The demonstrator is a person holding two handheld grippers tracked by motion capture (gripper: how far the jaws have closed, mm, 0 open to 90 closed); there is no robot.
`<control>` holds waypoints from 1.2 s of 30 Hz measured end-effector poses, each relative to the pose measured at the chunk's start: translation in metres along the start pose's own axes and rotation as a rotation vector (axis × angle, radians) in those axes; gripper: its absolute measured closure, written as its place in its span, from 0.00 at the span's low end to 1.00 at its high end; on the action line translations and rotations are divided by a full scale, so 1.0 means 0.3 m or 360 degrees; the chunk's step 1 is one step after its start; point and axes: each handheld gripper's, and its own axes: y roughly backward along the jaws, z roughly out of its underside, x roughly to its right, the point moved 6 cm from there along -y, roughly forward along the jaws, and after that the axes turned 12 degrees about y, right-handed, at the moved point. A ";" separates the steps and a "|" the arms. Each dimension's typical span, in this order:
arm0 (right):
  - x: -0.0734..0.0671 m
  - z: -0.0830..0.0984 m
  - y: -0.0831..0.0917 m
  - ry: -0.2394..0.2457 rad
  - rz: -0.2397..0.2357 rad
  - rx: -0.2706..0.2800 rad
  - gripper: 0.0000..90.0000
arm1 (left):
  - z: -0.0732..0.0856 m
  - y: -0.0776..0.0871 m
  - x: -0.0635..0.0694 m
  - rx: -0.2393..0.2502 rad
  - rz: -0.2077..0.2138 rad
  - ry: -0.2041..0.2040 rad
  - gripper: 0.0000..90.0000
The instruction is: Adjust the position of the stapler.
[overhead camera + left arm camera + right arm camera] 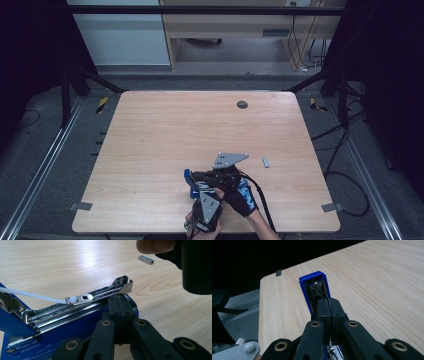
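The blue stapler [192,186] lies open near the table's [150,150] front edge with both closed grippers [212,192] on it — the staple strip [266,162] sits at two o'clock, nearer the right gripper [220,176].

1. The high view looks forward and down over the whole table [150,150] from its near side.
2. The left gripper view sits low and very close to the open blue stapler [62,322], facing the loose staple strip [146,259].
3. The right gripper view looks down along the same stapler [314,280] towards a table corner.
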 end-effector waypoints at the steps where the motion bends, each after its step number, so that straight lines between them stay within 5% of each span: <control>1: 0.001 0.000 -0.001 -0.0002 -0.0004 0.0004 0.99 | 0.000 0.000 0.000 0.0001 0.0000 0.0000 1.00; 36: -0.015 -0.016 -0.108 0.0034 -0.0121 -0.0102 1.00 | 0.003 0.002 -0.001 0.0014 -0.0004 0.0012 1.00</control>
